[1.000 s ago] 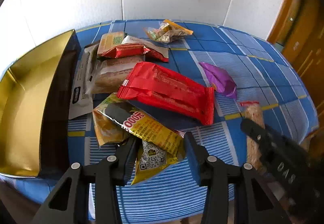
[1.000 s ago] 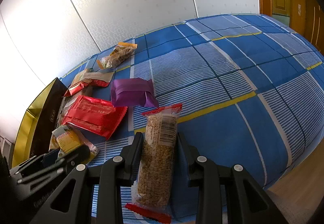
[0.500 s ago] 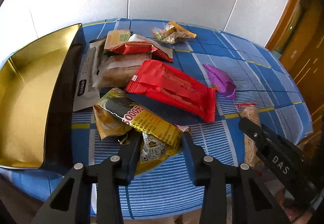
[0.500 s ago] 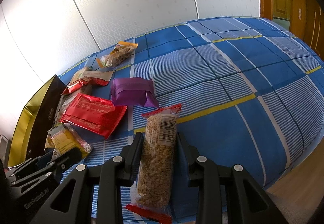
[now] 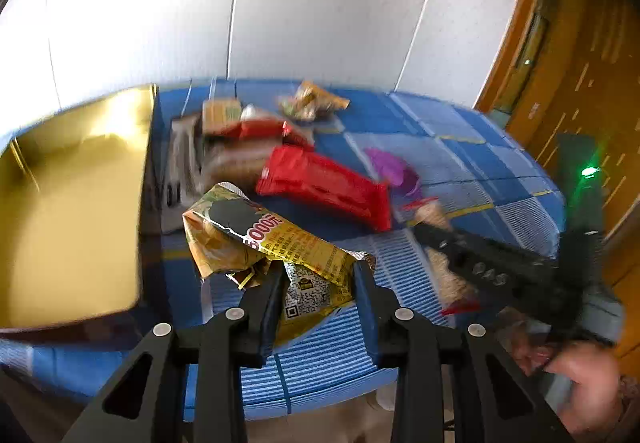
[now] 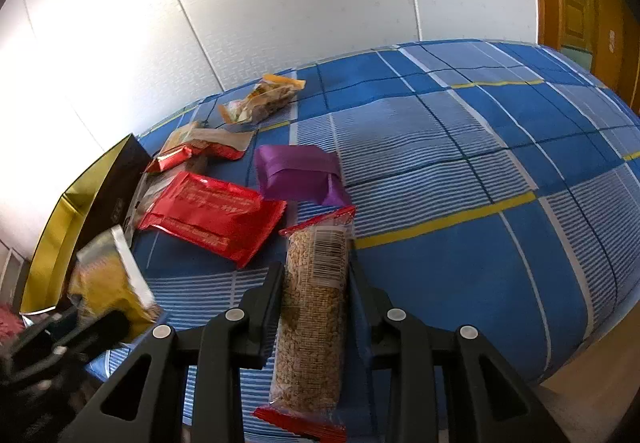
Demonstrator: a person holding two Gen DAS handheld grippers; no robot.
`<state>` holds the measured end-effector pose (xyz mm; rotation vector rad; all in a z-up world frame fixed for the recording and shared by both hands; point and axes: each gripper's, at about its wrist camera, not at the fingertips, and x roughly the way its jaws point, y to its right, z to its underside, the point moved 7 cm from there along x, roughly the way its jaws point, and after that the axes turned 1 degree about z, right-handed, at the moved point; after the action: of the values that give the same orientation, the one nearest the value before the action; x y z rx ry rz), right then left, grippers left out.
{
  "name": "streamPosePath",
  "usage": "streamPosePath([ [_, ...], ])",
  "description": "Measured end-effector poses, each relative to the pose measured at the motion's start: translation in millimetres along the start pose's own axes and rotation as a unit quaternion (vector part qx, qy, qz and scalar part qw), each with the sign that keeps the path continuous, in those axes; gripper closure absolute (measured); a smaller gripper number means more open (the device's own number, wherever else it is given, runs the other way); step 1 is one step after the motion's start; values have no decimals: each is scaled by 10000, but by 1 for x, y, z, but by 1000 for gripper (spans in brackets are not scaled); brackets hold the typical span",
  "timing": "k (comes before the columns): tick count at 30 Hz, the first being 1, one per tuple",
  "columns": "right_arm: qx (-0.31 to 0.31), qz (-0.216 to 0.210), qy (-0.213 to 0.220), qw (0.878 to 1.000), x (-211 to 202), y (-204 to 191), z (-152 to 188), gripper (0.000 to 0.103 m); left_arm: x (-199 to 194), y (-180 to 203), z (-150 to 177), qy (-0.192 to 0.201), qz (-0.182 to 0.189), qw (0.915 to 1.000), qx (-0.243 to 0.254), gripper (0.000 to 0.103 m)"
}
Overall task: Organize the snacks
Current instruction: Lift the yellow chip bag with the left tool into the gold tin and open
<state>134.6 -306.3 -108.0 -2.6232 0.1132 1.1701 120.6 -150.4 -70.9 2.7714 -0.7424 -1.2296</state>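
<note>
A yellow snack packet (image 5: 256, 239) is crumpled between the fingers of my left gripper (image 5: 316, 275), whose jaws are closing on it; its near end hangs off the cloth. From the right wrist view the same yellow packet (image 6: 104, 283) stands raised beside the open gold tin (image 6: 52, 243). My right gripper (image 6: 315, 275) has its jaws closing on a clear-wrapped grain bar (image 6: 316, 303) with red ends, and the pads touch both of the bar's sides. The grain bar lies on the blue checked cloth (image 6: 480, 163).
A red packet (image 6: 212, 215), a purple packet (image 6: 296, 175) and several more snacks lie between the gold tin (image 5: 60, 211) and the cloth's middle. A mixed-nut bag (image 6: 264, 99) sits at the back by the white wall. The table's front edge is close below both grippers. A hand (image 5: 580, 375) shows at the right.
The left gripper's fingers have drawn in on the yellow packet, crumpled it and lifted it off the cloth. The right gripper has stayed around the grain bar.
</note>
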Motion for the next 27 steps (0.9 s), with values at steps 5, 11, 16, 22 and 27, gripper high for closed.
streamPosePath([
  [5, -187, -1, 41, 9998, 0, -7, 1, 72, -21, -7, -13, 331, 89, 9994, -20, 69],
  [11, -429, 75, 103, 9990, 0, -16, 2, 72, -37, -30, -26, 577, -35, 9982, -124, 69],
  [16, -381, 4, 91, 9992, 0, -16, 3, 72, -45, -62, -35, 693, -173, 9969, -329, 69],
  [22, -389, -1, 119, 9992, -1, -17, 4, 72, -46, -120, -47, 720, -523, 9937, -683, 69],
  [27, -385, 6, 105, 9992, 0, -18, 6, 72, -45, -181, -52, 741, -987, 9856, -1156, 69],
])
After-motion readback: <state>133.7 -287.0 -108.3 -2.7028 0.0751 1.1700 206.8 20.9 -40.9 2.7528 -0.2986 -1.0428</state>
